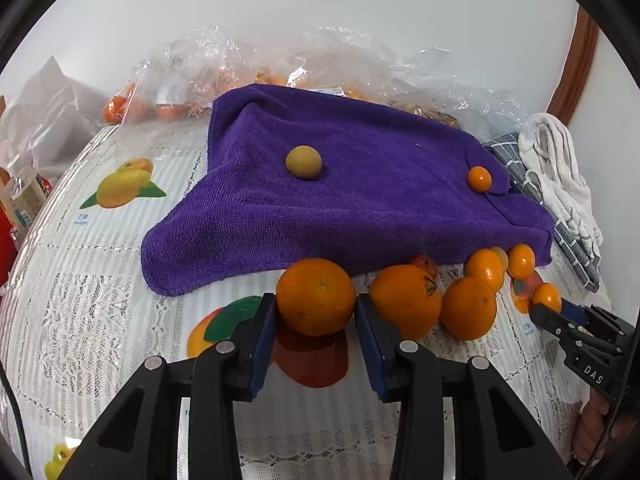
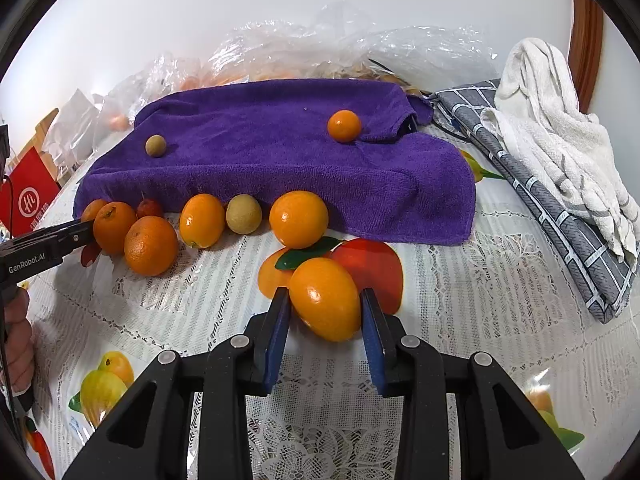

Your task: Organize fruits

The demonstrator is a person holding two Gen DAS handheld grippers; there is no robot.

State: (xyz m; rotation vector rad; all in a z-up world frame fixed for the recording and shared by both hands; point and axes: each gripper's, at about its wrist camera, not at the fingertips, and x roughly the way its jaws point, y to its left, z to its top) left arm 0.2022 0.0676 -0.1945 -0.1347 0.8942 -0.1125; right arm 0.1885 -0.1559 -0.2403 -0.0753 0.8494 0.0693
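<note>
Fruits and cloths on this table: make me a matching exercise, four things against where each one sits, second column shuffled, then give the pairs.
Things
1. large orange
2. oval kumquat
3. brown round fruit
4. white towel

Places
A. on top of the purple towel
B. between the fingers of the right gripper
C. lying on the grey checked cloth
D. between the fingers of the left gripper

Pairs: 1-D, 2-B, 3-A, 4-C
</note>
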